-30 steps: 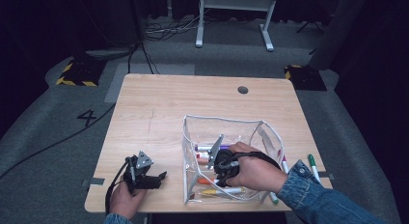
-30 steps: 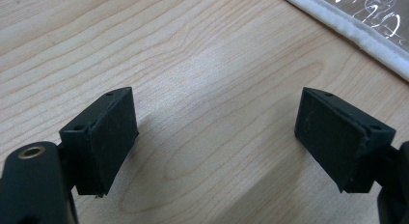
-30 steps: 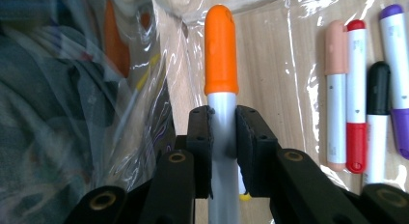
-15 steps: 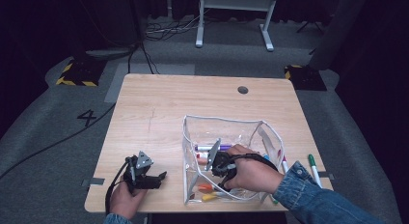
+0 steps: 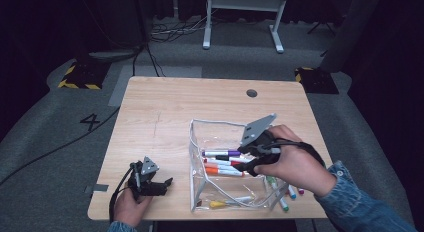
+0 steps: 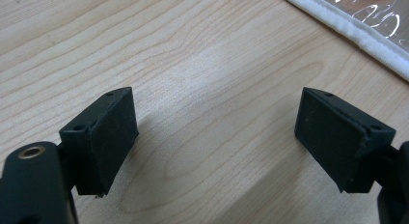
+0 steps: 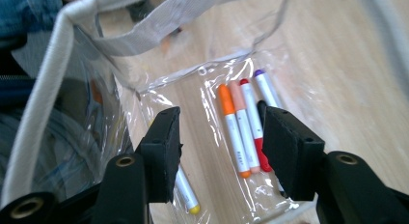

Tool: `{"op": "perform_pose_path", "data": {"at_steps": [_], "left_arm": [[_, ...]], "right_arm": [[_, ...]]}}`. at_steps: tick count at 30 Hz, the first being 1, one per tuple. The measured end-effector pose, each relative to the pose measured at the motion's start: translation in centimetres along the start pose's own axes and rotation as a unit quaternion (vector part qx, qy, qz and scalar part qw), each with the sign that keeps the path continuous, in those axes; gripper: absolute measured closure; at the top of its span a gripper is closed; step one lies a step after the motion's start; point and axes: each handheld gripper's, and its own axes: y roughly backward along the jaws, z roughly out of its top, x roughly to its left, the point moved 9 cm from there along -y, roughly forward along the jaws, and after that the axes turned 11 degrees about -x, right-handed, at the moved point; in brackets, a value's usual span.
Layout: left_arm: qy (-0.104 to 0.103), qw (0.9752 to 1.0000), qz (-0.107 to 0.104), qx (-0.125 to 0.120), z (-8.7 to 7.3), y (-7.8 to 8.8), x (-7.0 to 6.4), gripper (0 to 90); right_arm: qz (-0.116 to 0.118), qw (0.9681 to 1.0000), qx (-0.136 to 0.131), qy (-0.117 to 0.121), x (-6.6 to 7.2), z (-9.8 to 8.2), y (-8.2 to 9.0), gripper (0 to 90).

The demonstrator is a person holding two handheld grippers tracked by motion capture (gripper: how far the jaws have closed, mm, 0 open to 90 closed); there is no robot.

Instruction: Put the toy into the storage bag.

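1. Since a second ago your right gripper (image 5: pixel 248 159) has lifted and swung: its grey plate now tips up toward 12 o'clock above the clear pouch (image 5: pixel 196 172), where before it sat low inside. Your left gripper (image 5: pixel 159 184) has stayed parked at the table's (image 5: pixel 165 107) 7 o'clock corner.

2. Largest first: the clear pouch stands open just right of centre at the near edge, its white-trimmed rim held up by thin plastic walls. I judge it light, floppy and slick; it will likely slide or fold if you nudge it. If you need to steady it, take the stitched white trim, not the film.

3. Your right gripper hovers over the pouch mouth with its jaws spread and nothing between them, aimed down at the markers on the floor of the pouch.

4. Your left gripper rests low over bare wood, jaws wide apart and empty, with the pouch trim at its 1 o'clock.

5. Inside lie the markers: an orange marker (image 7: pixel 232 132), a peach one, a red marker (image 7: pixel 253 125) and a purple-capped marker (image 7: pixel 266 87) side by side and touching, and a yellow-tipped marker (image 7: pixel 185 190) apart under your left jaw. More markers (image 5: pixel 285 197) lie outside at the pouch's 4 o'clock.

6. Each marker is probably light, stiff, round and smooth, so it can roll or twist. Pinch across the mid-barrel, square to its length.
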Motion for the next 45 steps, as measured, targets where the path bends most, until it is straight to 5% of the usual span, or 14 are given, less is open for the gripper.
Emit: {"op": "perform_pose_path", "data": {"at_steps": [3,8,16,23,35,43,45], "left_arm": [[0.002,1.0,0.0,0.0,0.0,0.0,0.0,15.2],[0.002,1.0,-0.001,0.0,0.0,0.0,0.0,15.2],[0.002,1.0,-0.001,0.0,0.0,0.0,0.0,15.2],[0.002,1.0,-0.001,0.0,0.0,0.0,0.0,15.2],[0.002,1.0,0.0,0.0,0.0,0.0,0.0,15.2],[0.002,1.0,0.0,0.0,0.0,0.0,0.0,15.2],[0.002,1.0,0.0,0.0,0.0,0.0,0.0,15.2]], "right_arm": [[-0.02,0.9988,-0.037,-0.023,-0.7,-0.1,2.2,46.2],[-0.058,0.9947,-0.062,-0.058,-2.6,-2.0,5.8,48.4],[-0.115,0.981,-0.08,-0.134,-5.8,-7.7,9.7,49.9],[-0.164,0.961,-0.073,-0.211,-8.5,-14.5,11.0,51.3],[-0.213,0.9223,-0.014,-0.322,-11.2,-26.6,9.1,53.7],[-0.231,0.9054,0.034,-0.355,-11.7,-32.2,7.4,59.2],[-0.234,0.9033,0.047,-0.357,-11.8,-33.3,7.0,61.1]]}}
